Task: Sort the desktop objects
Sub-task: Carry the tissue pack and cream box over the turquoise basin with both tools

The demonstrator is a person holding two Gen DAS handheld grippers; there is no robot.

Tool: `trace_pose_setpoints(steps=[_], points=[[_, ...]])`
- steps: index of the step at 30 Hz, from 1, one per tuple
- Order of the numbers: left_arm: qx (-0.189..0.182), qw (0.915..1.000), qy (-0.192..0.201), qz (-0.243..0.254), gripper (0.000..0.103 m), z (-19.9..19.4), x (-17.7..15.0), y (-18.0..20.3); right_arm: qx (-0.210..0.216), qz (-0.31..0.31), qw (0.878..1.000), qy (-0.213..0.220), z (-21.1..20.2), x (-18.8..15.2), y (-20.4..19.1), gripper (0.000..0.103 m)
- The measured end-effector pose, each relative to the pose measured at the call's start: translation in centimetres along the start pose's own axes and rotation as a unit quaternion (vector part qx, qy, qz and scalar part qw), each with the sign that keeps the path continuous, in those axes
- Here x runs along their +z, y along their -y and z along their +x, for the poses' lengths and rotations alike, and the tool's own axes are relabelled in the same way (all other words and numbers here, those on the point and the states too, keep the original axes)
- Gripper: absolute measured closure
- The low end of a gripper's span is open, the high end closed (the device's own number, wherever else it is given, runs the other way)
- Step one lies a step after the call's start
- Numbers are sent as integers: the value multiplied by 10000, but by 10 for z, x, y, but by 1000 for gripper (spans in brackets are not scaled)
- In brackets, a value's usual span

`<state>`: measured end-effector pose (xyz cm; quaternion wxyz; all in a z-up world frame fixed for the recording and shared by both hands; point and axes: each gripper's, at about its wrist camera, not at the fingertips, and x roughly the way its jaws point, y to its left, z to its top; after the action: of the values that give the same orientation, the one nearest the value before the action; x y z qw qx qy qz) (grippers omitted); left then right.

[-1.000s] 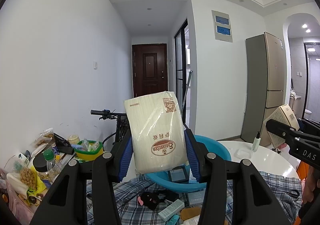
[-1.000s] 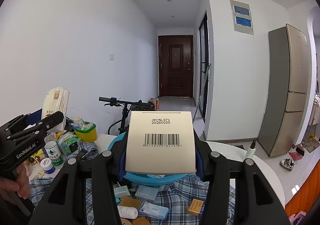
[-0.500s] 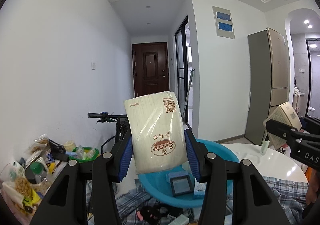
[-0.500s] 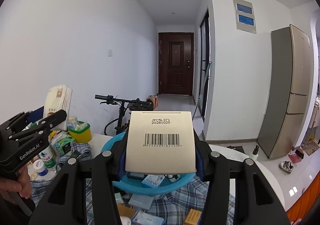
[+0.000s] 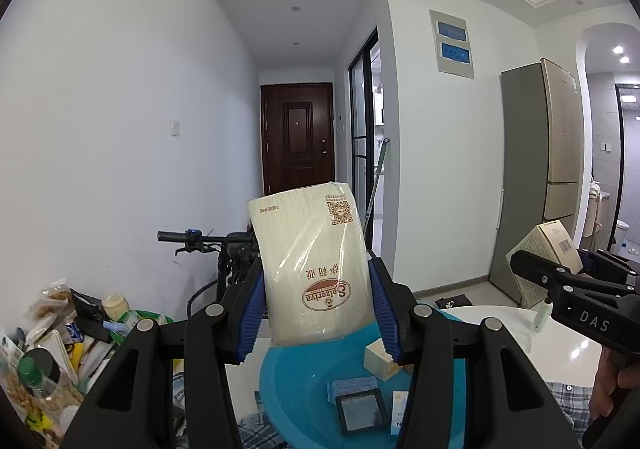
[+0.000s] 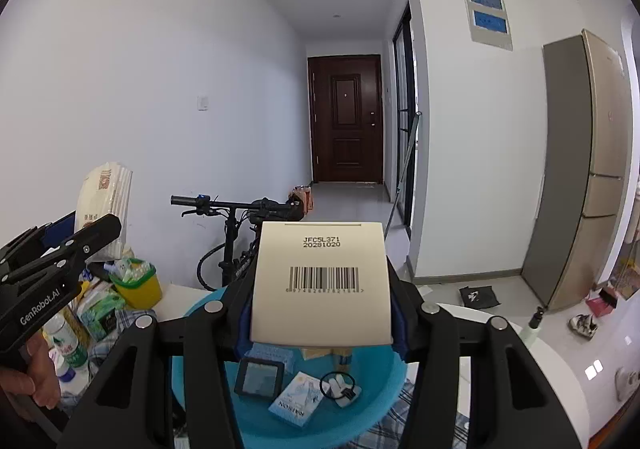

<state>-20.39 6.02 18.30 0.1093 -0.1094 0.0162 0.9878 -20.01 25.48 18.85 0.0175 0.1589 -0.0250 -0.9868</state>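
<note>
My left gripper [image 5: 316, 313] is shut on a cream tissue pack [image 5: 312, 265] in clear wrap, held upright above the near rim of a blue basin [image 5: 296, 389]. My right gripper [image 6: 320, 313] is shut on a beige box [image 6: 322, 283] with a barcode, held above the same basin [image 6: 376, 409]. The basin holds a small black-framed device [image 6: 259, 377], a blue-white carton [image 6: 295, 405] and other small items. The left gripper with its pack shows at the left of the right wrist view [image 6: 60, 261]. The right gripper and box show at the right of the left wrist view [image 5: 556, 269].
The basin rests on a plaid cloth [image 6: 400, 425] over a round white table [image 5: 520, 333]. Snacks, bottles and a yellow-green tub [image 6: 138, 281] crowd the table's left side. A bicycle [image 6: 236, 237] stands behind. A small bottle [image 6: 534, 319] stands at the right.
Both grippers have moved forward with their loads, from above the plaid cloth to above the blue basin, which now fills the lower part of both views. Both stay shut.
</note>
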Motion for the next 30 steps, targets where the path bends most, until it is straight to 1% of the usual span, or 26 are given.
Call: trace_pose_setpoints(steps=[2,4,7,9,13,16,17,18,19,20,21,24,25,27,30], points=[[39,9999,-24,-97,52,8,0,-3,-1,34,10000,-8,7,3,1,52],[191,9997,43,-156,52,11,-1,-5,-5,68,10000,51,10,8,4,52],[172,9998,9,-78,52,14,-2,-7,-15,16,9999,160,7,11,5,52],[166,9998,-49,-41,52,17,-1,-6,-43,-41,9999,150,9,12,4,52],[-19,9991,-419,36,52,31,3,-3,29,-82,10000,9,14,16,6,52],[-41,9967,-799,99,52,47,7,-1,164,-239,9992,-286,21,18,4,52],[-60,9951,-987,97,52,55,7,-1,180,-262,9988,-365,23,19,4,52],[-108,9924,-1226,89,52,64,6,-1,202,-284,9983,-461,26,20,4,52],[-210,9876,-1553,95,52,76,4,-1,250,-300,9974,-605,31,22,5,52],[-284,9837,-1773,84,52,81,0,-2,329,-284,9962,-756,36,24,6,52],[-385,9775,-2075,20,52,93,-3,-1,433,-238,9945,-923,42,25,7,52],[-575,9581,-2799,-202,52,117,-23,-5,785,-175,9848,-1539,65,24,10,52],[-593,9530,-2962,-249,52,122,-30,-6,881,-146,9810,-1721,73,21,11,52],[-616,9447,-3197,-382,52,130,-46,-8,881,-156,9766,-1955,83,11,12,53],[-593,9367,-3422,-448,52,140,-63,-7,815,-132,9725,-2178,90,-6,15,53]])
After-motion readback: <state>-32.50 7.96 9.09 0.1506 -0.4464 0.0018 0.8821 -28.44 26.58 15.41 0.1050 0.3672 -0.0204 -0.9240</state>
